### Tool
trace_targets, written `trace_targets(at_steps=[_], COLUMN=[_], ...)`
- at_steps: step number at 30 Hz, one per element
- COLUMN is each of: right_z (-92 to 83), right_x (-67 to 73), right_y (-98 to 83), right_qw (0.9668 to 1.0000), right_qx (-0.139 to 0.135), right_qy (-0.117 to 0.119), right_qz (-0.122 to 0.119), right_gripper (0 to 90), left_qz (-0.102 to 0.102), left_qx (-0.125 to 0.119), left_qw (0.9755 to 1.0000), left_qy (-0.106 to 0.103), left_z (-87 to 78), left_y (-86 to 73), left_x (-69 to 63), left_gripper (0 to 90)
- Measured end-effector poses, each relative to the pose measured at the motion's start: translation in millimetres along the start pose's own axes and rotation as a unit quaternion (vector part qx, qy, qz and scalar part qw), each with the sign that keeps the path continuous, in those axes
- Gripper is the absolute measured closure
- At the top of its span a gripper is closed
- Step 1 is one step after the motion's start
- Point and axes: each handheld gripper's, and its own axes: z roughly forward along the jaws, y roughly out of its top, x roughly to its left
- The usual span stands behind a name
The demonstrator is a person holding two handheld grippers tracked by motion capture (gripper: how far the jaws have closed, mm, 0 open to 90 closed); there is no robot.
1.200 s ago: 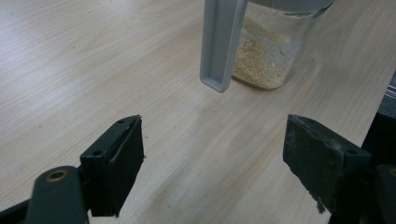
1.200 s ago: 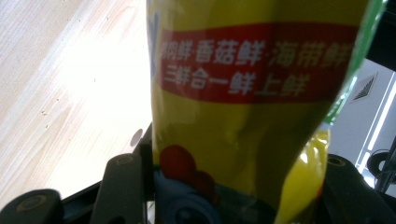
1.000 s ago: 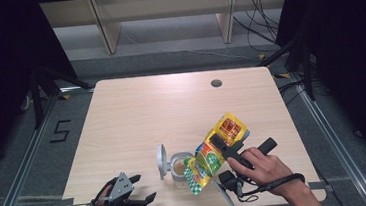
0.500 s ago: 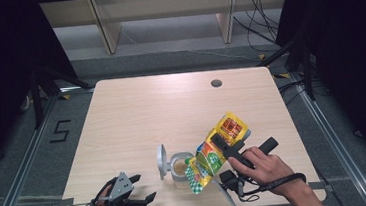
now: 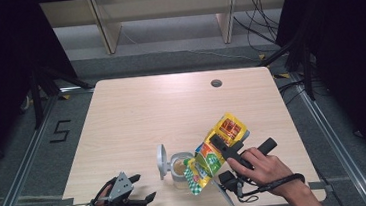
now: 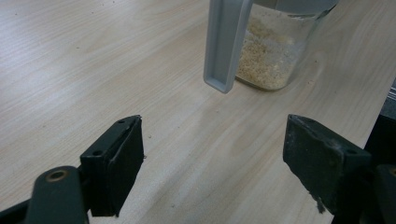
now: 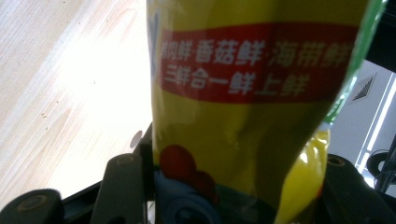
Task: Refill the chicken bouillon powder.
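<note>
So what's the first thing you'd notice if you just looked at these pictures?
The bright yellow bag jumps out first: the right tool grips it near the table's front edge, tilted with its lower end over a glass jar. The jar holds pale crumbly granules, and its grey lid stands flipped up on its left. At the front left corner, the left tool rests with its jaws wide open and nothing between them.
</note>
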Motion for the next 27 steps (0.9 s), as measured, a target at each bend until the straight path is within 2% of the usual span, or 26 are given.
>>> trace_targets(at_steps=[2,3,4,14,18,20,21,23,27], right_z=[-0.2,-0.4,-0.4,-1.6,-1.7,-2.2,-1.8,-2.1,-3.8], right_x=[0.1,-0.1,-0.4,0.4,1.1,1.6,0.4,0.9,1.4], right_y=[-0.2,-0.4,-0.5,-1.1,-1.3,-1.3,-1.7,-2.1,-2.8], right_qw=[1.0000,1.0000,1.0000,1.0000,1.0000,0.9999,1.0000,1.0000,0.9999], right_qx=[0.001,0.001,0.000,0.005,0.005,0.005,0.001,0.003,0.008], right_qy=[0.000,0.001,0.001,0.000,0.000,-0.001,-0.001,-0.002,-0.003], right_qz=[0.000,0.001,-0.001,0.005,0.007,0.010,0.003,0.006,0.013], right_gripper=[50.3,50.3,50.3,50.3,50.4,50.4,50.4,50.4,50.4], left_qz=[0.003,0.016,0.018,0.017,0.021,0.016,0.017,0.017,0.018], left_qx=[-0.001,0.001,0.004,0.002,0.003,0.000,0.000,0.003,0.001], left_qw=[1.0000,0.9999,0.9998,0.9998,0.9997,0.9998,0.9998,0.9999,0.9998], left_qy=[0.000,0.000,0.002,0.001,0.008,0.006,0.006,0.001,0.005], left_z=[-0.2,-0.9,-1.4,-1.4,-2.0,-1.5,-1.5,-1.4,-1.4], left_y=[0.2,1.0,1.2,1.2,1.1,1.1,1.1,1.2,0.9], left_x=[0.3,1.7,1.8,1.7,1.7,1.0,1.1,1.5,1.3], left_gripper=[20.0,20.0,20.0,20.0,20.0,20.0,20.0,20.0,20.0])
